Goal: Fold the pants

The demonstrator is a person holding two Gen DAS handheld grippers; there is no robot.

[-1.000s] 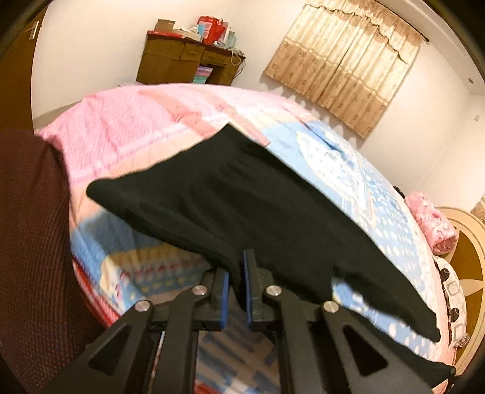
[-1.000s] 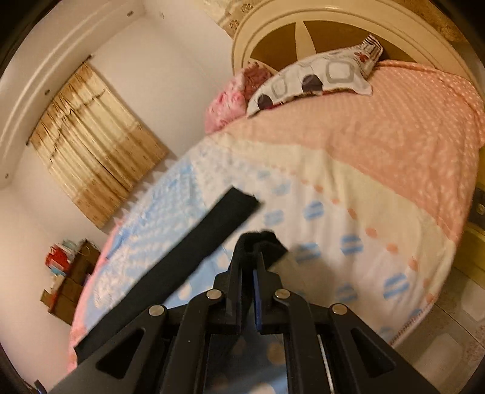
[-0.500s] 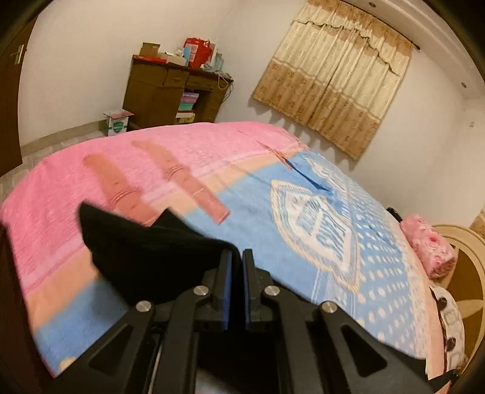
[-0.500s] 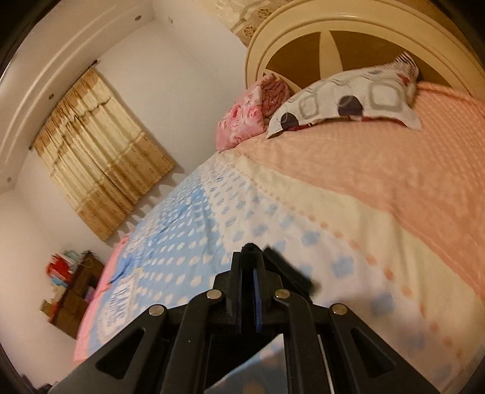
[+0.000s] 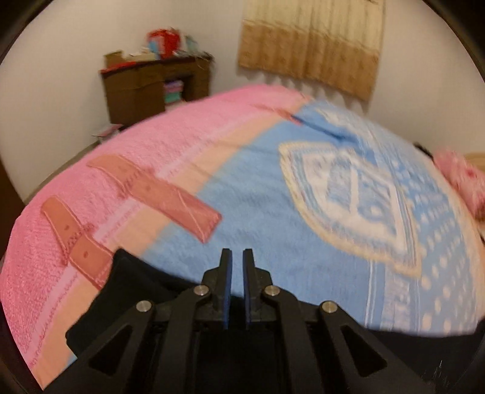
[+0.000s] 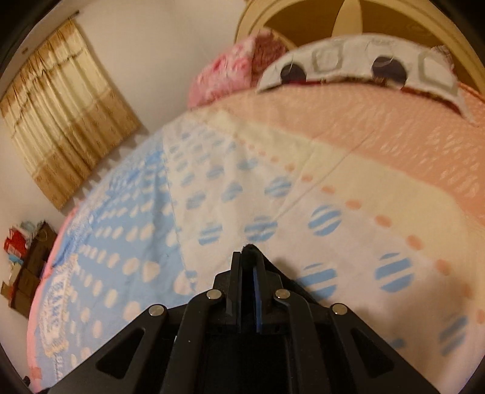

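The black pants (image 5: 133, 285) show only as a dark fold at the lower left of the left wrist view, running under my left gripper (image 5: 237, 254). That gripper is shut, its blue pads a narrow slit apart, with the cloth caught low between them. It hangs over the pink and blue bedspread (image 5: 257, 197). In the right wrist view my right gripper (image 6: 247, 257) is shut on the pants (image 6: 251, 249), and a small black tip pokes out past its fingertips. Under it lies the dotted white part of the bedspread (image 6: 303, 181). Most of the garment is hidden below both grippers.
A brown wooden desk (image 5: 154, 88) with clutter on top stands against the far wall. A tan curtain (image 5: 312, 45) hangs beside it. At the head of the bed lie a pink pillow (image 6: 224, 75) and a patterned white pillow (image 6: 357, 60) before a round headboard (image 6: 333, 18).
Both grippers have swept across the bed with the pants. The wide black cloth that filled the left view has dropped under the gripper. The black leg strip has left the right view.
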